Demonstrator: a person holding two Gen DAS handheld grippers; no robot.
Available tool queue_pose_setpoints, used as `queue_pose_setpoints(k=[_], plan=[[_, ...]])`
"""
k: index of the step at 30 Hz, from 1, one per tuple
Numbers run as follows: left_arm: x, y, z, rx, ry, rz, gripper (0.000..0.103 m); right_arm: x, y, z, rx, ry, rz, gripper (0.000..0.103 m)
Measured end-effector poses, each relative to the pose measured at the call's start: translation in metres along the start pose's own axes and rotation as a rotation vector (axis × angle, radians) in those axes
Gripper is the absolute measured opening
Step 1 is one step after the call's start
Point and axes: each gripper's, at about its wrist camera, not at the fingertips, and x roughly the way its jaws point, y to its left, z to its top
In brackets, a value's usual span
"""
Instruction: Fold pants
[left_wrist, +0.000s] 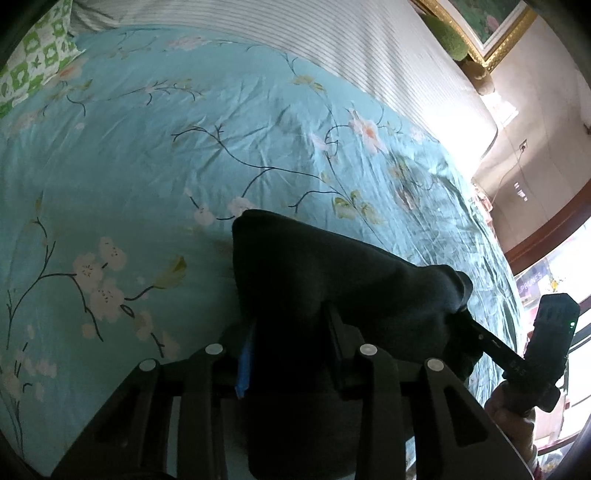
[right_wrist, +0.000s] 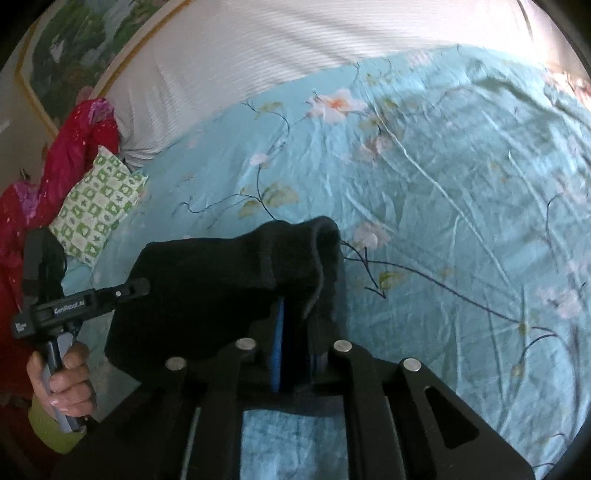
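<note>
A: What lies around the pants (left_wrist: 332, 280)?

B: They hang dark and bunched over a teal floral bedspread (left_wrist: 147, 166). At ten o'clock in the left wrist view sits a green-and-white checked pillow (left_wrist: 37, 62); a white striped sheet (left_wrist: 332, 48) runs along twelve, and a gilt-framed picture (left_wrist: 491, 33) leans at one.

A: And the grippers?

B: The left gripper (left_wrist: 291, 354) is clamped on one bunch of the cloth, the fabric filling its jaws. The right gripper (right_wrist: 295, 332) is pinched on another fold, blue pads nearly together. Each shows in the other's view, gripped by a hand (right_wrist: 62, 376).

A: Anything in the way?

B: From the right wrist, a red garment (right_wrist: 74, 147) piles up at nine, beside the pillow. From twelve round to four the bedspread lies open, only wrinkled. The bed's edge curves at three in the left view.
</note>
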Motion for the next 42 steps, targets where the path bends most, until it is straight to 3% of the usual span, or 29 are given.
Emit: queue_pose_setpoints(k=[1, 5, 10, 13, 14, 17, 20, 22, 26, 32, 36, 39, 42], plan=[[0.001, 0.002, 0.0, -0.004, 0.001, -0.001, 0.038, 0.0, 0.0, 0.0, -0.012, 0.001, -0.006, 0.016], [-0.002, 0.004, -0.003, -0.019, 0.008, 0.002, 0.047, -0.004, -0.01, 0.001, 0.017, 0.012, -0.032, 0.042], [-0.026, -0.004, 0.002, -0.012, -0.03, 0.022, 0.048, -0.024, -0.006, 0.006, 0.042, -0.041, -0.015, 0.043], [-0.033, -0.013, 0.011, -0.003, -0.06, 0.01, 0.058, -0.032, 0.006, 0.016, 0.026, -0.102, 0.003, 0.044], [-0.032, -0.017, 0.014, 0.009, -0.066, 0.023, 0.062, -0.03, 0.01, 0.02, 0.015, -0.105, 0.003, 0.044], [-0.021, -0.023, 0.02, 0.03, -0.07, 0.104, 0.062, -0.01, 0.021, 0.027, -0.036, -0.077, -0.046, 0.045], [-0.001, -0.013, 0.023, -0.004, -0.031, 0.177, 0.059, 0.013, 0.011, 0.026, -0.005, -0.033, -0.107, 0.045], [0.009, -0.001, 0.025, -0.054, -0.007, 0.139, 0.06, 0.018, 0.0, 0.024, 0.029, -0.02, -0.108, 0.048], [0.02, 0.003, 0.026, -0.059, 0.01, 0.149, 0.061, 0.028, -0.011, 0.018, 0.037, 0.008, -0.108, 0.05], [0.0, 0.007, 0.019, -0.078, 0.013, 0.109, 0.067, 0.012, -0.012, 0.015, 0.086, -0.005, -0.02, 0.053], [-0.014, 0.013, 0.005, -0.102, 0.041, 0.043, 0.071, 0.004, -0.013, 0.005, 0.081, 0.023, 0.017, 0.054], [-0.013, 0.011, -0.008, -0.08, 0.075, 0.007, 0.075, 0.004, -0.02, -0.005, 0.091, 0.045, 0.038, 0.054], [-0.003, 0.011, -0.019, -0.047, 0.099, 0.03, 0.078, 0.006, -0.029, -0.009, 0.112, 0.047, 0.057, 0.057]])
